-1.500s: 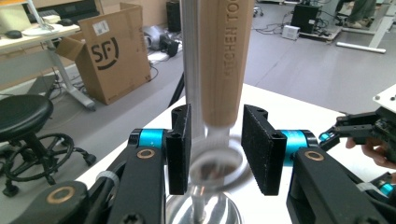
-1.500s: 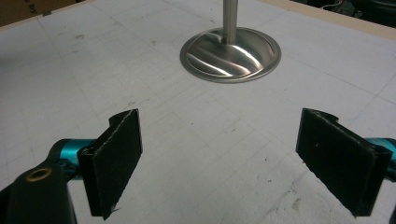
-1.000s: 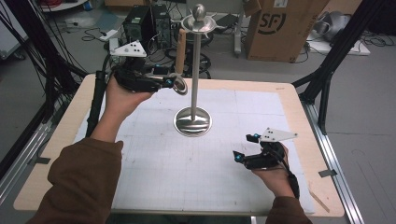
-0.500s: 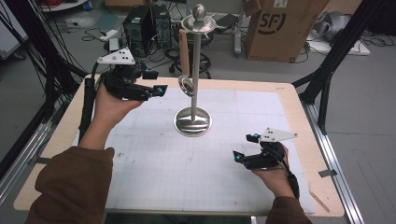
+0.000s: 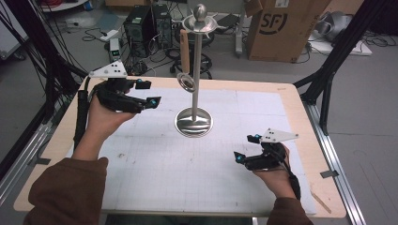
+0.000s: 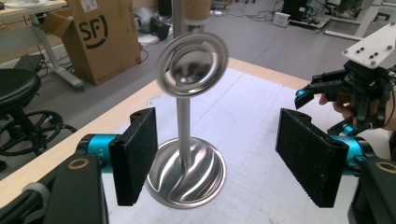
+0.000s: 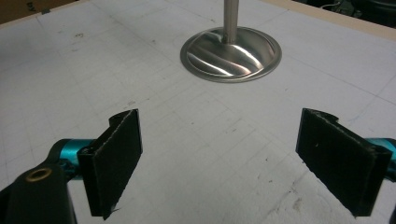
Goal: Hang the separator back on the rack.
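A shiny metal stand [image 5: 193,123] with a round base and a tall pole sits at the middle of the white gridded mat. From its top rim hangs a utensil with a wooden handle [image 5: 185,49] and a round metal ring end [image 5: 187,82], close against the pole. My left gripper [image 5: 151,93] is held open to the left of the pole, apart from the ring. In the left gripper view the ring [image 6: 191,65] hangs beyond the open left gripper [image 6: 223,161], blurred. My right gripper [image 5: 246,148] rests open low over the mat at the front right; the right gripper [image 7: 233,158] faces the stand's base [image 7: 231,53].
The white mat [image 5: 155,164] covers most of the wooden table [image 5: 309,140]. Past the far edge, on the floor, stand a cardboard box [image 5: 277,28], computer towers [image 5: 145,23] and cables. Black frame legs [image 5: 328,79] rise at the right.
My left gripper was at the hanging ring beside the pole, then let go and drew back to the left and down. The ring now hangs free. The right gripper has stayed put.
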Motion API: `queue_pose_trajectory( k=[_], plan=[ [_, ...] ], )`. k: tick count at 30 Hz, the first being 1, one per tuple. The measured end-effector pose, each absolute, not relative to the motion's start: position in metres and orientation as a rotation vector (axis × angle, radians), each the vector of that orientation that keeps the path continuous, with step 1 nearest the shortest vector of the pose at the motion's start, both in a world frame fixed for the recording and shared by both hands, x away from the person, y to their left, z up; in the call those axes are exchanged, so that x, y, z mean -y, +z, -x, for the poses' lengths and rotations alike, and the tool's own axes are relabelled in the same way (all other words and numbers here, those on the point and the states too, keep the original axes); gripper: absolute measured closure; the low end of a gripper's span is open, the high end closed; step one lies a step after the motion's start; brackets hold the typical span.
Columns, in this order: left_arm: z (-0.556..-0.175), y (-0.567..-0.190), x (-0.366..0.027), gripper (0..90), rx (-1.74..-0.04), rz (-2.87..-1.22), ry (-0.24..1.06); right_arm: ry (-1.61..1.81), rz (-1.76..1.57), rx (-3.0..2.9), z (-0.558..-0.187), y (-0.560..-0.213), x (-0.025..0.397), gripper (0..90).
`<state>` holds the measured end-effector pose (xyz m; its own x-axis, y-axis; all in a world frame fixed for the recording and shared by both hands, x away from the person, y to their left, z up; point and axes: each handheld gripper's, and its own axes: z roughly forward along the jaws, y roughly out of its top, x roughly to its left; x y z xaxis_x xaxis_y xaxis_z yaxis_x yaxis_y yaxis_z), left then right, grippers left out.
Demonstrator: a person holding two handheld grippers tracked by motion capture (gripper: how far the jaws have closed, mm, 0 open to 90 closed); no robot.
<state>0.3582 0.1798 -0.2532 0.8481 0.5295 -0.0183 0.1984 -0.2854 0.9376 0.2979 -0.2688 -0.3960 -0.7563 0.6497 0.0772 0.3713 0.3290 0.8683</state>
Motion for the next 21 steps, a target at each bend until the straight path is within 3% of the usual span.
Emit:
queue_pose_trajectory(
  k=[21],
  plan=[
    [-0.330, -0.305, -0.196, 28.4, -0.547, -1.833, 0.351, 1.399, -0.918, -2.309, -0.298, -0.396, 0.270, 13.3]
  ],
)
